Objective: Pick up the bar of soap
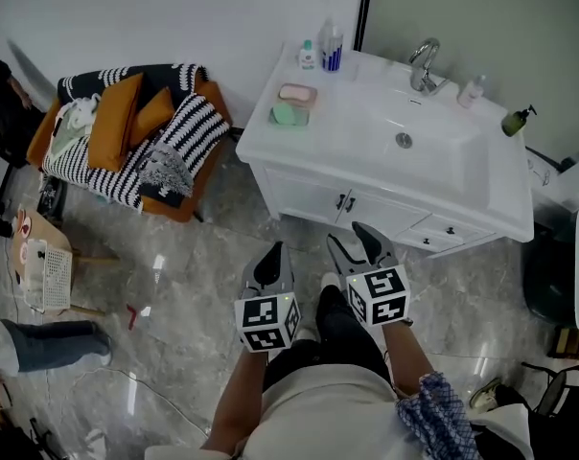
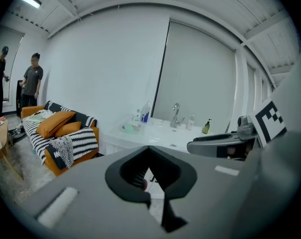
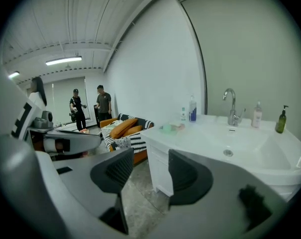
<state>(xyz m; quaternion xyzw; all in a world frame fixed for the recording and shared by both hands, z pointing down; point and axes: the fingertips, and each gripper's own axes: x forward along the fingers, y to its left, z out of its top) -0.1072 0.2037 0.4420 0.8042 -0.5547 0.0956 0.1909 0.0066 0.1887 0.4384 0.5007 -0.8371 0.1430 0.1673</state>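
Grey-jawed left gripper (image 1: 270,259) at waist height, jaws pressed together, empty. Right gripper (image 1: 353,241) beside it, jaws parted, nothing between. Bare grey marble floor (image 1: 203,257) ahead: open room to step in. White vanity counter (image 1: 270,142) beyond, front edge to clear before reaching. Pink bar of soap (image 1: 297,93) and green bar (image 1: 288,115) lie at counter's left end, well apart from both grippers. Best bet: descend from above with parted jaws, span bar's short sides, and avoid 2 plastic bottles (image 1: 332,50) behind, near the wall.
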